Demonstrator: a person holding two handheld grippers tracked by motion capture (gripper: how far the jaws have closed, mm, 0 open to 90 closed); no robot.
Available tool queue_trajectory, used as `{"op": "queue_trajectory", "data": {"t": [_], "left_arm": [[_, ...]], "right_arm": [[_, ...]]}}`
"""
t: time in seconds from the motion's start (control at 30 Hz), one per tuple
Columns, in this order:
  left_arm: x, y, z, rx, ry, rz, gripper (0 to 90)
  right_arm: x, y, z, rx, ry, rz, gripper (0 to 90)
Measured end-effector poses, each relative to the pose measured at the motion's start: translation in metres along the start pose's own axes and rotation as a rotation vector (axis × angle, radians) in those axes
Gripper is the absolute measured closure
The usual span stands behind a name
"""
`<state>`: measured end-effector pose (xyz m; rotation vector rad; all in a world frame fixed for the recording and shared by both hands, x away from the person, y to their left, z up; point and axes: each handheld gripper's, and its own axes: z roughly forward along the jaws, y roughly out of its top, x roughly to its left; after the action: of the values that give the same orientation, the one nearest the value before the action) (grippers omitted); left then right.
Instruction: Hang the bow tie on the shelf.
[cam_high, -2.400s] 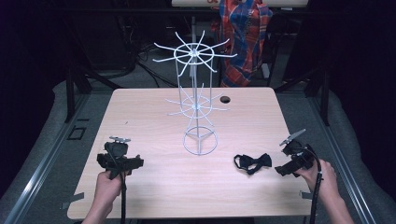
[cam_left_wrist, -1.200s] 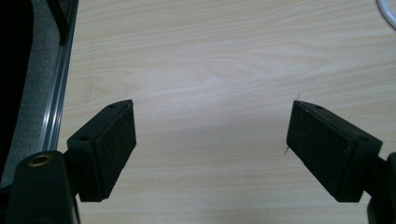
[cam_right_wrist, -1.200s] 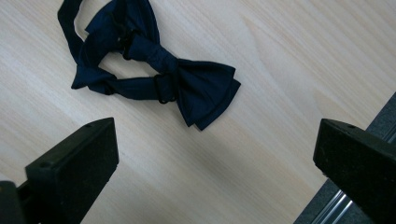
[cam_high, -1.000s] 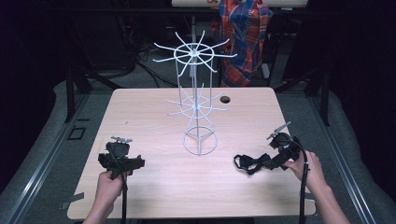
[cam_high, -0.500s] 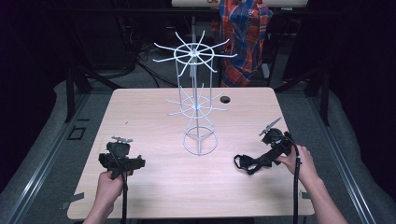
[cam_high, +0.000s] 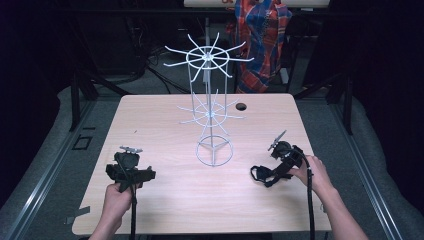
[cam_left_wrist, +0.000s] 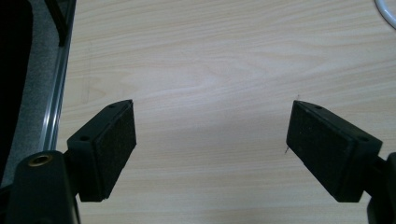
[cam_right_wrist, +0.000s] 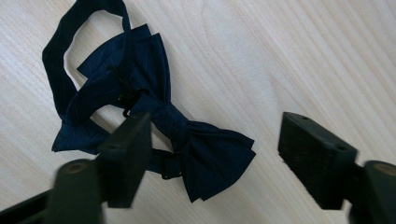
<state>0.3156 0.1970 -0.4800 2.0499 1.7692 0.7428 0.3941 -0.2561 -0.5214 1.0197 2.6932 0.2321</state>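
A dark navy bow tie (cam_right_wrist: 154, 116) with its looped strap lies flat on the wooden table (cam_high: 165, 195), at the right front (cam_high: 262, 175). My right gripper (cam_high: 273, 172) hangs low over it and points down at it. Its jaws have just been closing, and in the right gripper view (cam_right_wrist: 215, 122) the tie's knot and one wing lie between them. The left pad (cam_right_wrist: 128, 158) is blurred over the tie; the right one stands clear of the cloth. My left gripper (cam_high: 129, 157) rests at the left front, its jaws open (cam_left_wrist: 212, 105) above bare wood.
A tall white wire rack (cam_high: 210, 100) with radiating hooks stands mid-table on a ring base (cam_left_wrist: 387, 7). A small dark round hole (cam_high: 241, 106) marks the far side. A person in a plaid shirt (cam_high: 260, 35) is behind the table. Metal rails run along both sides.
My right gripper has moved left and down onto the bow tie, and its jaws stand narrower than before. The left gripper and the tie have stayed put.
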Motion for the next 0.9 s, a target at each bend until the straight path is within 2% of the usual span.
{"op": "queue_trajectory", "data": {"t": [0.07, 0.13, 0.2, 0.37, 0.57, 0.6, 0.7, 0.9], "left_arm": [[0.0, 0.0, 0.0, -0.001, -0.001, 0.001, 16.2], [0.0, 0.0, 0.0, -0.001, -0.002, 0.003, 16.2], [0.0, 0.0, 0.0, -0.001, -0.002, 0.003, 16.2], [0.0, 0.0, 0.0, -0.001, -0.001, 0.003, 16.2], [0.0, 0.0, 0.0, -0.001, 0.0, 0.0, 16.2], [0.0, 0.0, 0.0, -0.001, 0.0, 0.0, 16.2], [0.0, 0.0, -0.001, -0.002, -0.001, 0.001, 16.2], [0.0, 0.0, 0.0, -0.004, 0.001, 0.0, 16.2]], "right_arm": [[0.0, 0.0, 0.0, 0.007, 0.006, -0.003, 32.6], [0.0, 0.0, 0.003, 0.0, 0.041, 0.005, 37.5], [0.003, -0.001, 0.009, 0.01, 0.034, -0.005, 41.7], [0.006, 0.001, 0.008, 0.026, 0.026, -0.027, 46.5], [0.007, 0.0, 0.009, 0.033, 0.034, -0.036, 47.9], [0.007, -0.001, 0.01, 0.018, 0.043, -0.028, 47.7], [0.007, 0.0, 0.009, 0.037, 0.042, -0.048, 46.7], [0.007, -0.001, 0.011, 0.036, 0.05, -0.048, 46.4]]}}
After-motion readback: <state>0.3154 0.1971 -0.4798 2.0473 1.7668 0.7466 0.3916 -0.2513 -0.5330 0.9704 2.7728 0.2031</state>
